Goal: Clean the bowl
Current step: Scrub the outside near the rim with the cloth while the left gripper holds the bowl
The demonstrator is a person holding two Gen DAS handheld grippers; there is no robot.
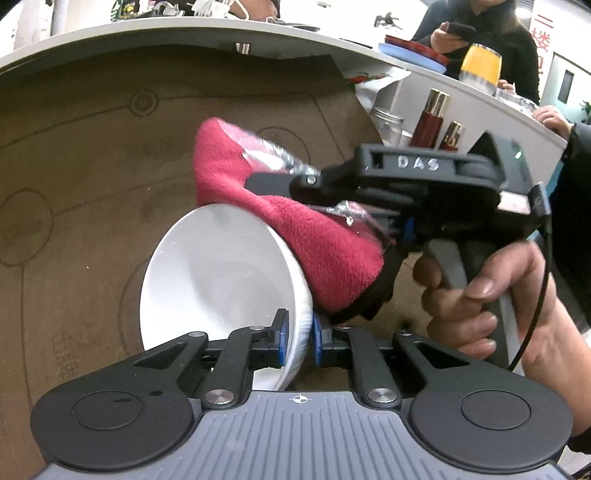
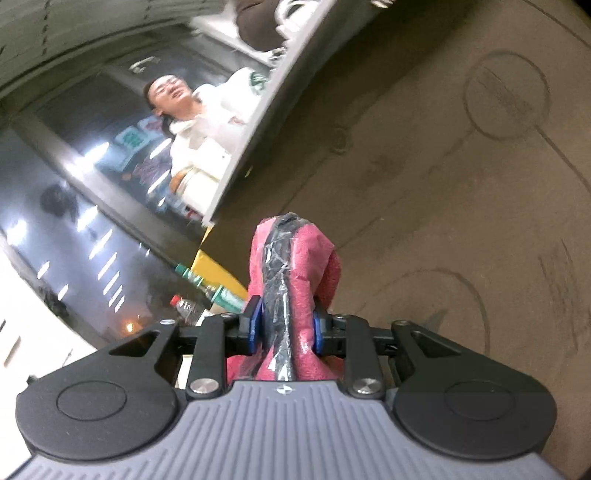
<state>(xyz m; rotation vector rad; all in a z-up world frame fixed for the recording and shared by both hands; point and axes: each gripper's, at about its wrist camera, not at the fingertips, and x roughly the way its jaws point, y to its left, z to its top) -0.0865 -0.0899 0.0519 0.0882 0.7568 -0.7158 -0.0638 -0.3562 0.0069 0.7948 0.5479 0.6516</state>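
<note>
A white bowl is held on its side above the brown mat, and my left gripper is shut on its rim. A red cloth wrapped with clear tape lies against the bowl's outer wall at the upper right. In the left wrist view the right gripper comes in from the right, gripped by a hand, and is shut on that cloth. In the right wrist view the red cloth stands up between the blue pads, where my right gripper clamps it. The bowl is out of that view.
A brown cardboard mat with drawn circles covers the table. At the back right stand dark red bottles, a glass jar and a yellow cup. People sit behind the table edge. Bottles show at the left of the right wrist view.
</note>
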